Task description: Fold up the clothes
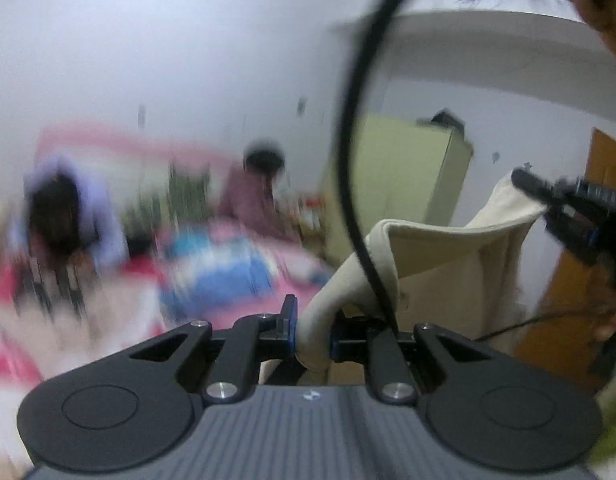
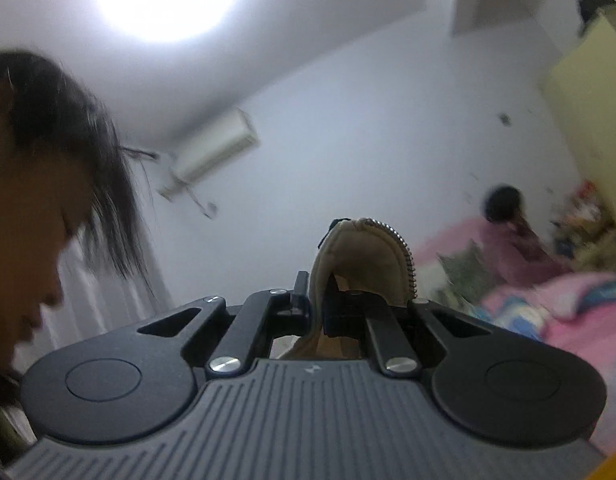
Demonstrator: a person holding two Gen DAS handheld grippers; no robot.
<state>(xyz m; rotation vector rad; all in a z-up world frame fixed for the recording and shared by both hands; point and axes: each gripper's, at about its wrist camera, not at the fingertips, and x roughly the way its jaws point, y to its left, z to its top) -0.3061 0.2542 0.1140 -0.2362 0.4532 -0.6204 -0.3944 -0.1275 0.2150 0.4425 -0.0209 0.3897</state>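
Observation:
A cream garment (image 1: 448,256) hangs in the air between both grippers. My left gripper (image 1: 314,332) is shut on a thick fold of its edge, low in the left wrist view. From there the cloth stretches up to the right, where my right gripper (image 1: 548,200) pinches its far corner. In the right wrist view my right gripper (image 2: 317,304) is shut on a bunched edge of the garment (image 2: 360,256) that carries a metal zipper (image 2: 406,256). Both grippers are raised well above the bed.
A black cable (image 1: 356,152) loops close across the left wrist view. A bed with pink and blue bedding (image 2: 556,312) lies below. Two people (image 1: 252,200) are beyond it. A yellow-green cabinet (image 1: 404,168) and a wooden door (image 1: 568,300) stand right. The holder's head (image 2: 36,184) is close at left.

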